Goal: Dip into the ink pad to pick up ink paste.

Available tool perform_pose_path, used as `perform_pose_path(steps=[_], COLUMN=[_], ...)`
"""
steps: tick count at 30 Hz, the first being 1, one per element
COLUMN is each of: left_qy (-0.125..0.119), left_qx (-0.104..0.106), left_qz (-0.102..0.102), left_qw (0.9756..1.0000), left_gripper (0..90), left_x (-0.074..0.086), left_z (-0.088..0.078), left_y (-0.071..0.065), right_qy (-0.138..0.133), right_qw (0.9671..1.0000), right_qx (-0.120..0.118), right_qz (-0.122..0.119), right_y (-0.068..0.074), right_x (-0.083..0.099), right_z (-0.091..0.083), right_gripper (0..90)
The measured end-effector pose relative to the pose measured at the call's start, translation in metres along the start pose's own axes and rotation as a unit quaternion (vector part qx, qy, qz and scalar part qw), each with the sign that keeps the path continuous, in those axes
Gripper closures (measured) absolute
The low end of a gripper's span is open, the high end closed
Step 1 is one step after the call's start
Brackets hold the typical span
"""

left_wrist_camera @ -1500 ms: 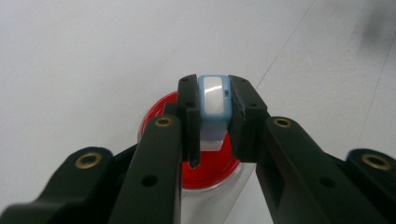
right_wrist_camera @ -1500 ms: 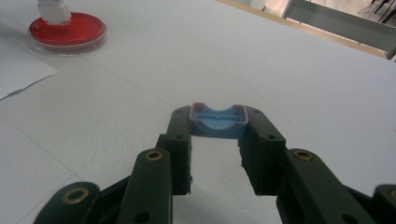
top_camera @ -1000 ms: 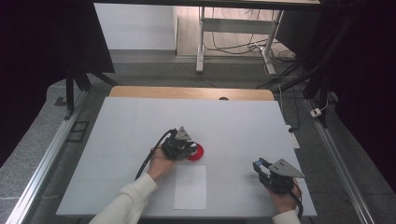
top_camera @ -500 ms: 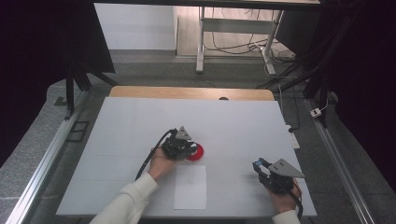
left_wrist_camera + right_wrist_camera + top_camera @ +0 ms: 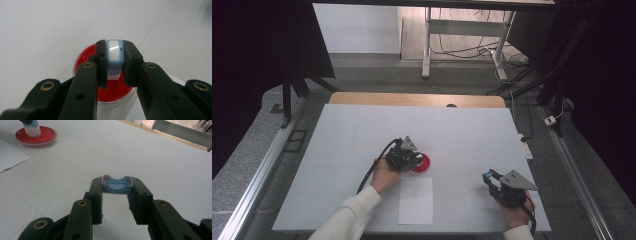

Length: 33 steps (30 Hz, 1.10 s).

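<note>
Over the red dish (image 5: 422, 163), left claw (image 5: 412, 159) (clamping a stamp (image 5: 115, 53)) points down.

Glossy red dish (image 5: 112, 87), matt white table (image 5: 362, 135), smooth paper sheet (image 5: 416, 200).

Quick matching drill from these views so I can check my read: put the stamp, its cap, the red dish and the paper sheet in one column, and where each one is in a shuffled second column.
Things:
1. blue-and-white stamp
2. blue cap
3. red dish
4. paper sheet

Places:
A. flat on the table, near the front edge
B. between the right gripper jaws
C. under the stamp's lower end
D. between the left gripper jaws

Pairs: 1-D, 2-B, 3-C, 4-A
</note>
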<state>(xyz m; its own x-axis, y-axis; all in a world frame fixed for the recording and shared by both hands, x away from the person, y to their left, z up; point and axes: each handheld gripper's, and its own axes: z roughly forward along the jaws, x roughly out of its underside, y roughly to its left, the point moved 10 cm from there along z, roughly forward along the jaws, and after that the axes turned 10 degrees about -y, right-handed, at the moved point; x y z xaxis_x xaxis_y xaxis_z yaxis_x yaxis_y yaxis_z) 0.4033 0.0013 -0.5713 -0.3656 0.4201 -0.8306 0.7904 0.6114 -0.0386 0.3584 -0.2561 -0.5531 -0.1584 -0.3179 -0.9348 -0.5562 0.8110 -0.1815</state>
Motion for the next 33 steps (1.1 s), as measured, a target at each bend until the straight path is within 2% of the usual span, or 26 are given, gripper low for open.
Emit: perform_pose_path(steps=[11, 30, 33], left_qy=[0.001, 0.0, -0.002], left_qx=[-0.004, -0.007, -0.009], left_qz=[0.009, 0.008, 0.015], left_qw=[1.0, 0.9999, 0.9998], left_gripper=[76.0, 76.0, 75.8], left_x=[0.0014, 0.0015, 0.0005], left_z=[-0.0006, -0.0008, -0.0012], left_y=[-0.0005, -0.0014, -0.0023], right_qy=[0.001, 0.001, 0.001], right_qw=[1.0, 1.0, 1.0], right_qx=[0.0, 0.001, 0.001], right_qz=[-0.002, -0.002, -0.002], right_y=[0.0002, 0.0, -0.0004], right_x=[-0.0002, -0.0001, -0.0003], right_z=[-0.0003, -0.0003, -0.0006], right_gripper=[64.9, 64.9, 64.9])
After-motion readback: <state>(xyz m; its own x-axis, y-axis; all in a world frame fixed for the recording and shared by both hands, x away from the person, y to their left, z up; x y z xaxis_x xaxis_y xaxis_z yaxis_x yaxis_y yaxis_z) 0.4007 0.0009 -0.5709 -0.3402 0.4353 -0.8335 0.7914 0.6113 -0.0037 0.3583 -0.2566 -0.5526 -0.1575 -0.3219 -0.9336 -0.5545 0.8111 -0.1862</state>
